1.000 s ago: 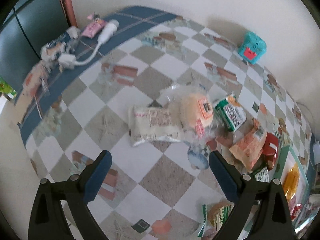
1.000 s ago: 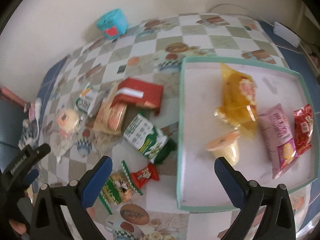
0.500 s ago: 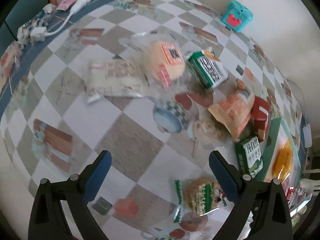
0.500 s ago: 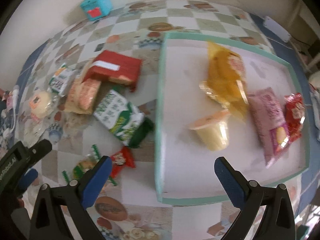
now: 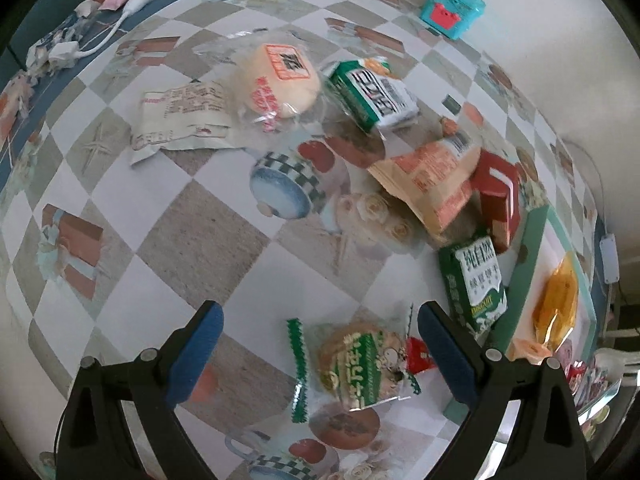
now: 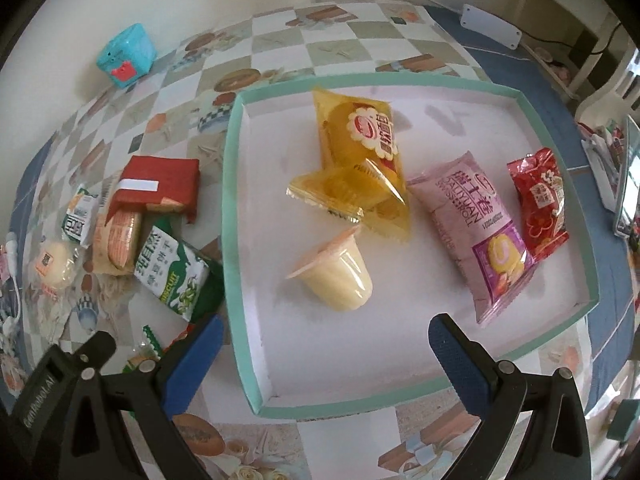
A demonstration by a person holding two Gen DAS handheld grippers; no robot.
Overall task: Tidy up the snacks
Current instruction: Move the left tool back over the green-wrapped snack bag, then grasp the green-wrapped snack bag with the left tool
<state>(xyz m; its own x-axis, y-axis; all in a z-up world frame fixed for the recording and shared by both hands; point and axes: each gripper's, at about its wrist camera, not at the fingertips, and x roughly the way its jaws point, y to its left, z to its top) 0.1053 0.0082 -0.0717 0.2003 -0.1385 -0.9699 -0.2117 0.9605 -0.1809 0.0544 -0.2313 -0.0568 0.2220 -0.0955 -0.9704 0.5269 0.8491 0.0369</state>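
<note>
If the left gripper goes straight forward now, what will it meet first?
Most likely the green-wrapped round snack, lying between the open fingers of the left gripper. How far above it the gripper is cannot be judged.

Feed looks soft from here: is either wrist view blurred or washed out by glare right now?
Left wrist view: slight motion smear on the orange cracker pack and red box; the green-wrapped cookie reads fine. Right wrist view: sharp, mild sheen on the yellow cake bag, tray edges bowed by fisheye.

The tabletop (image 6: 332, 46), covered in a checkered printed cloth, is carrying a teal-rimmed tray (image 6: 234, 200), loose snack packets (image 5: 184, 118) beside it, and a turquoise box (image 5: 452, 8) sitting by the wall.
</note>
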